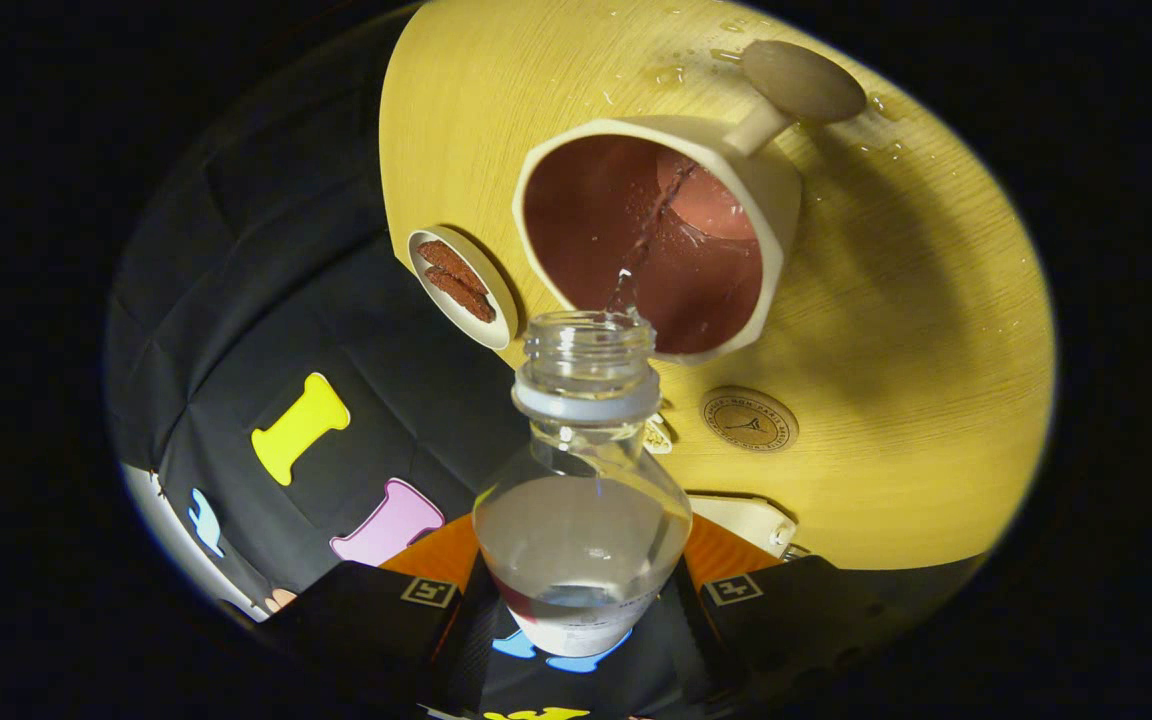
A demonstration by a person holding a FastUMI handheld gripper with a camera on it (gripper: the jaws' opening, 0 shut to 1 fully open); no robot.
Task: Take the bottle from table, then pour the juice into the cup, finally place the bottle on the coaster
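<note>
Claw (581, 600) tight on the tilted bottle (584, 520), clear stream into the cup (651, 245) just ahead.

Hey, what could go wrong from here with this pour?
The bottle, clamped between the gripper fingers, sends a thin stream just over the near rim of the cup; a small wobble could spill it onto the table, where droplets already lie. The coaster sits close beside the cup, so placing the bottle there might bump it.
</note>
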